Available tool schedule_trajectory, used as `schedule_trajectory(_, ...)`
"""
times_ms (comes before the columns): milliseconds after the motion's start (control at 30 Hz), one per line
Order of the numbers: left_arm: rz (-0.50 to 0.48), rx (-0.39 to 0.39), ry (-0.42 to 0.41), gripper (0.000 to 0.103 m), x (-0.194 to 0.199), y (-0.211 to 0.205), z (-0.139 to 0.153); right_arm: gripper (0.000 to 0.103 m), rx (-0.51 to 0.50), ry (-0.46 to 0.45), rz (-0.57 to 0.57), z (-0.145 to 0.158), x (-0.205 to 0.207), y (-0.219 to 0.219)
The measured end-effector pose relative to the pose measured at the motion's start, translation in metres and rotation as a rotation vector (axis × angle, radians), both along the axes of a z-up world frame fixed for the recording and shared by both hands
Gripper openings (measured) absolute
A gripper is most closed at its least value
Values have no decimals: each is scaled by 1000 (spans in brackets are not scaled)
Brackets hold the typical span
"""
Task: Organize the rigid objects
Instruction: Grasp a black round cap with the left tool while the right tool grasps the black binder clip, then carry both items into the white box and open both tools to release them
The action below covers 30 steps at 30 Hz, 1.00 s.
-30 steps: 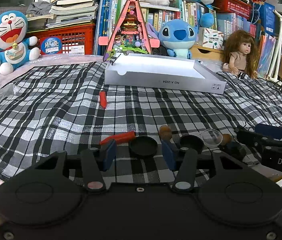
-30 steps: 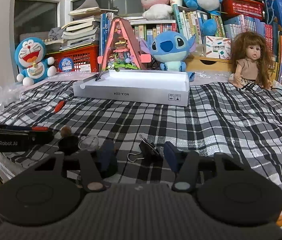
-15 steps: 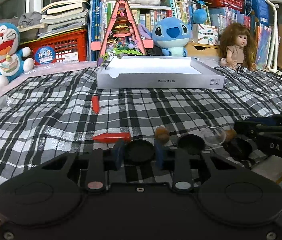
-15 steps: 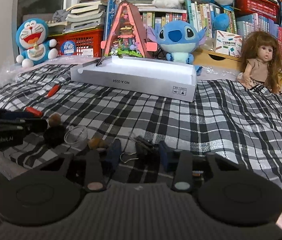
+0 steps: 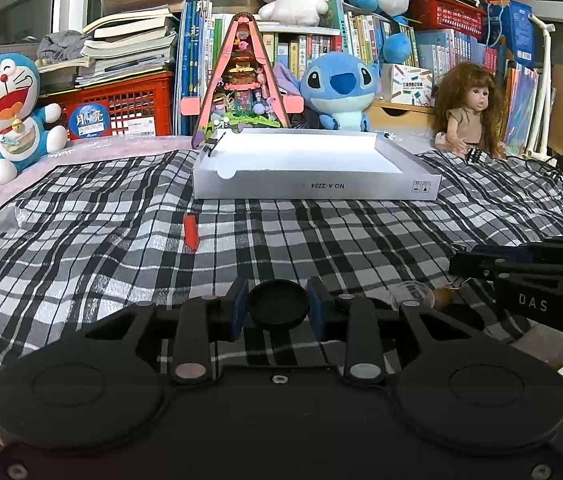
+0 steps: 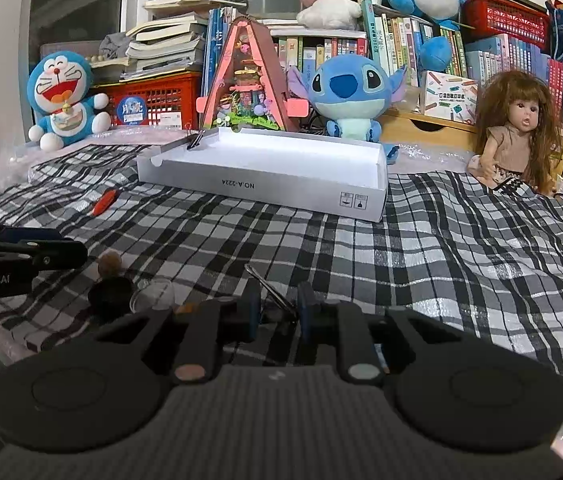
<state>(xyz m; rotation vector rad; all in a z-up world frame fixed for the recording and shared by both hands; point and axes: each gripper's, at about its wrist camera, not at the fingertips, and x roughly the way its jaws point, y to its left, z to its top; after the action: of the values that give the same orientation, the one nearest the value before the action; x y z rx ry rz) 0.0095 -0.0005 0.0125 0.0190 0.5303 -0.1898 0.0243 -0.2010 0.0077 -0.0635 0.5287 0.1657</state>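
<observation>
My left gripper point(image 5: 278, 307) is shut on a round black lid point(image 5: 278, 307) low over the checked cloth. My right gripper point(image 6: 278, 307) is shut on a black binder clip point(image 6: 271, 294). A white shallow box point(image 5: 313, 184) lies at the back middle; it also shows in the right wrist view point(image 6: 265, 180). A red marker point(image 5: 191, 233) lies on the cloth between box and left gripper. A second black lid point(image 6: 110, 296), a clear round lid point(image 6: 152, 294) and a brown wooden ball point(image 6: 109, 261) lie between the grippers.
Plush toys, a doll point(image 5: 467, 114), a triangular pink model house point(image 5: 241, 88), a red crate and books line the back. A binder clip point(image 6: 195, 140) is clipped on the box's far left corner. The cloth's front edge is just below the grippers.
Both grippers closed: the left one onto the black lid, the right one onto the binder clip. Both views have shifted slightly forward and lower.
</observation>
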Motion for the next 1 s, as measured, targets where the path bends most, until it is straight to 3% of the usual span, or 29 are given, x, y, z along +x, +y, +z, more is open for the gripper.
schedule_trajectory(633,-11,-2,3,30,31,-5,16,23,101,35,-54,16,23,-12)
schedule_trajectory(1000,-26,-37,7,30,87,-4,48,23,230,107,-100,39,64,-29)
